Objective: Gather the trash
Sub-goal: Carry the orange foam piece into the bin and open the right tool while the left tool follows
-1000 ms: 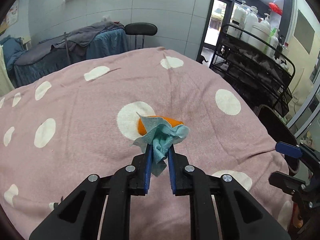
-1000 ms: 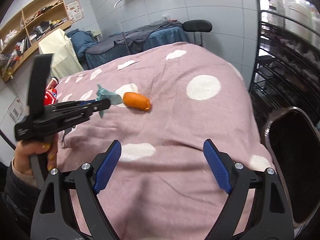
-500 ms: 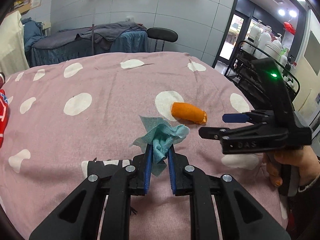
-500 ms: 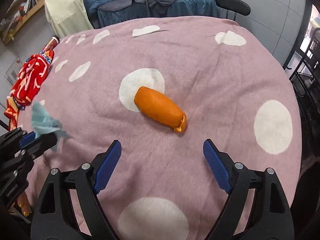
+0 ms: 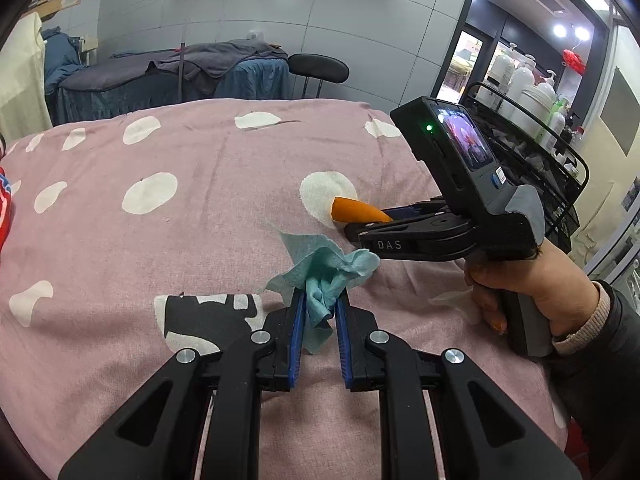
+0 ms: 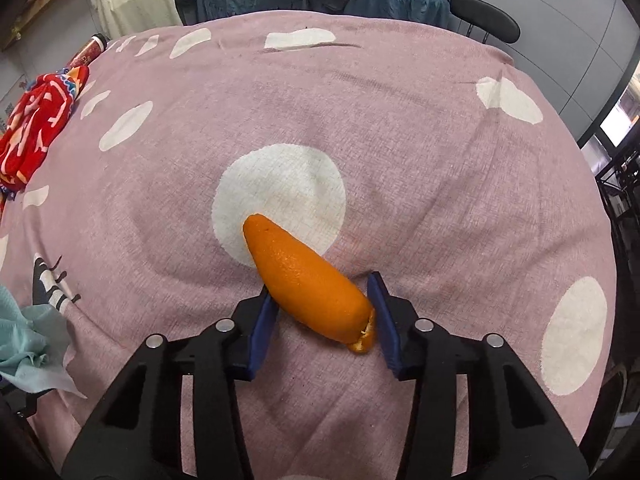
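Observation:
A crumpled teal tissue sticks out of my left gripper, which is shut on it just above the pink dotted blanket. The tissue also shows at the left edge of the right wrist view. An orange peel lies on the blanket, half on a white dot. My right gripper straddles the peel's near end, its jaws closing, and the blue pads touch both sides. In the left wrist view the right gripper reaches the peel from the right, held by a person's hand.
A red patterned cloth and a red can lie at the blanket's far left. A black wire rack with bottles stands to the right. Behind the bed are a black stool and a covered massage bed.
The right gripper swung in over the orange peel, lowered onto it and narrowed from wide open to hugging its sides. The left gripper drew back slightly with the tissue still clamped.

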Motion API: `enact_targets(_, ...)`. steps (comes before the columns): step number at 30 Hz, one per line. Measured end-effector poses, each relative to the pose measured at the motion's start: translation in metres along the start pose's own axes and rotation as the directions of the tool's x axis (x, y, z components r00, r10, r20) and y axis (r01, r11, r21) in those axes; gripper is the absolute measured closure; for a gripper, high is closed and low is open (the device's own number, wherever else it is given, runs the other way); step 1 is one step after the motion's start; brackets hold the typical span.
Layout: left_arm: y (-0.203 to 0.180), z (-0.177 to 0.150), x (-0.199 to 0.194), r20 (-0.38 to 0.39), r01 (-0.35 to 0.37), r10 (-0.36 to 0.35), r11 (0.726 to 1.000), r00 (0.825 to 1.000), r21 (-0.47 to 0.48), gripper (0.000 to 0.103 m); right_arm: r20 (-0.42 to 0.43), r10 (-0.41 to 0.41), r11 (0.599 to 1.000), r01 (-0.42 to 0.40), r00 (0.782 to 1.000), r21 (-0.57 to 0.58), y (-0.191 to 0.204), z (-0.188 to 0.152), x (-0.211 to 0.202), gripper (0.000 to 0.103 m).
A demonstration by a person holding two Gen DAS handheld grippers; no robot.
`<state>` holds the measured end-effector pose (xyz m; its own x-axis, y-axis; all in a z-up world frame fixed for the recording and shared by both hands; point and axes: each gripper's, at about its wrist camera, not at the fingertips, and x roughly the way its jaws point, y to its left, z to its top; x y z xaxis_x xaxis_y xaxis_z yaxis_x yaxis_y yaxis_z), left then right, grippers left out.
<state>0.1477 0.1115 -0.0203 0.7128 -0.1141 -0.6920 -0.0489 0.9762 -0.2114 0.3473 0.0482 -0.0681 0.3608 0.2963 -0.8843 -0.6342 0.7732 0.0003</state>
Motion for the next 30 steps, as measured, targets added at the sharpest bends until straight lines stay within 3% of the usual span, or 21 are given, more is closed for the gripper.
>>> enact_targets(9,-0.014,-0.004,-0.005,0.015,0.034,-0.035,0.999,0.999,0.013,0.088,0.120,0.040,0.996,-0.050,0.992,0.077,-0.012,-0.025,-0.052,0.063)
enact_targets(17,-0.043,-0.010,-0.009,0.028,0.089,-0.091,0.994,0.995,0.060,0.088,0.236,0.040,0.981,-0.083,0.971,0.177,-0.039,-0.076,-0.111,0.063)
enact_targets(24,-0.090,-0.014,-0.009,0.031,0.170,-0.176,0.975,0.984,0.146,0.088,0.313,-0.060,0.955,-0.037,0.948,0.295,-0.074,-0.137,-0.157,0.063)
enact_targets(30,-0.132,-0.019,-0.004,0.011,0.232,-0.240,0.945,0.971,0.229,0.088,0.324,-0.137,0.910,-0.009,0.936,0.414,-0.111,-0.190,-0.178,0.063)
